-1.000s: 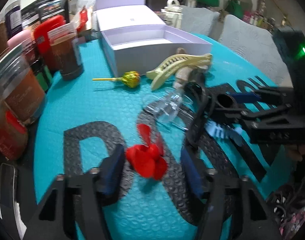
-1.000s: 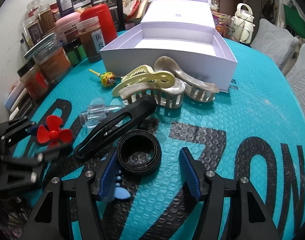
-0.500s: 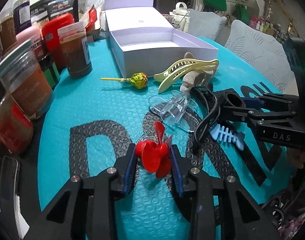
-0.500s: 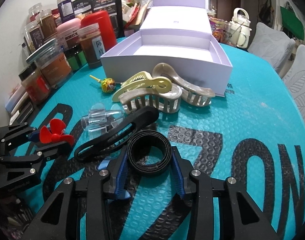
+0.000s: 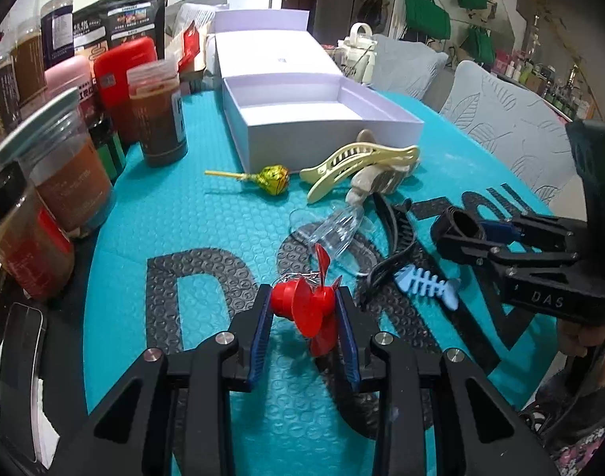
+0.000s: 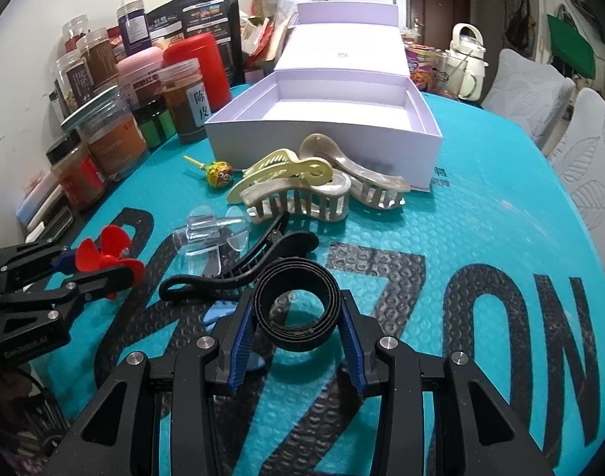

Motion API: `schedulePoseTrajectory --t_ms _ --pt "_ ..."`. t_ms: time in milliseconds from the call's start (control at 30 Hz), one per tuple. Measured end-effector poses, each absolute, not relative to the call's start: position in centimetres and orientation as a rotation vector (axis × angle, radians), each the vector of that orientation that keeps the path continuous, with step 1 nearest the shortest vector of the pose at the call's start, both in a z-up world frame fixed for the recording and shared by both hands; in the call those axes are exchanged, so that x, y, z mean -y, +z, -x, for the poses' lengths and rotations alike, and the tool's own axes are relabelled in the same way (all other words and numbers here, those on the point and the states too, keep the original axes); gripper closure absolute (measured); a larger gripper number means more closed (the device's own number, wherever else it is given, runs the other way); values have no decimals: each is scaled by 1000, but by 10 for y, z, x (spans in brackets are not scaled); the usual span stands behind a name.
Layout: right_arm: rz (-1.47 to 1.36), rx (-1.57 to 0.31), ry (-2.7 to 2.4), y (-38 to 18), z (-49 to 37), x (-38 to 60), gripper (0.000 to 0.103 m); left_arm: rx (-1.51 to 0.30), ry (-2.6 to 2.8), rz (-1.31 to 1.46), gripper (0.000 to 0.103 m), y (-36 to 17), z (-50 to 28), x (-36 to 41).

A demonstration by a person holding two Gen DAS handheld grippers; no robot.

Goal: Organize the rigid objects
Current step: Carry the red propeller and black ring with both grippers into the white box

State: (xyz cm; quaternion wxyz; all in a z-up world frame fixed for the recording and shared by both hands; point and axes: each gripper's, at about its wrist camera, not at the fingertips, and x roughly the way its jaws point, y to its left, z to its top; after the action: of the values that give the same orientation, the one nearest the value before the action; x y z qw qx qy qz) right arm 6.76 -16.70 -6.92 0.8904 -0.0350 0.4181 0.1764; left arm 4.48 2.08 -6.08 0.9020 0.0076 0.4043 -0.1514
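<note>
Plainly both claws have just been closing, each with a thing between its pads. The left claw [image 5: 304,317] pinches the red propeller [image 5: 308,305] across its hub, low over the teal bubble-textured worktop [image 5: 175,214]; the toy looks like light, hard plastic with thin blades that could flex or snap, so the stubby hub seems the right place to grip, not the vanes. The right claw [image 6: 296,331] squeezes the black coiled strap [image 6: 296,303] from both sides; it seems a springy, rubbery band, light, likely to deform or unroll if pressed harder, so a gentle hold across the full coil looks safest. Beyond them lie a clear plastic clip [image 6: 211,238], glossy and probably slippery, a black hair clip [image 6: 243,273], long and stiff, three claw clips in cream and marbled beige [image 6: 302,194] with brittle-looking teeth, a foil-wrapped lollipop [image 5: 272,178], and a small blue fishbone clip [image 5: 427,283]. The open lilac cardboard box [image 6: 326,141], smooth, rigid and seemingly empty, stands behind the clips as the likely destination.
</note>
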Motion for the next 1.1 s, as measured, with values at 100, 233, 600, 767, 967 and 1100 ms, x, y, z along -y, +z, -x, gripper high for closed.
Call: schedulePoseTrajectory --t_ms 100,233,600,767,967,1100 --pt "68 -869 362 -68 -64 168 63 -826 -323 -3 72 -53 -42 -19" --pt "58 -868 362 -63 -60 170 64 -804 -321 -14 72 -41 -41 -17" --pt "48 -831 361 -35 -58 173 63 -732 -317 -44 72 -10 -49 -13" --pt "58 -830 340 -28 -63 173 63 -715 -324 -50 72 2 -59 -12" --pt "46 -796 314 -13 -74 178 63 -659 -322 -91 72 22 -71 -9" --pt "48 -773 316 1 -82 180 63 -627 -335 -102 72 36 -82 -7"
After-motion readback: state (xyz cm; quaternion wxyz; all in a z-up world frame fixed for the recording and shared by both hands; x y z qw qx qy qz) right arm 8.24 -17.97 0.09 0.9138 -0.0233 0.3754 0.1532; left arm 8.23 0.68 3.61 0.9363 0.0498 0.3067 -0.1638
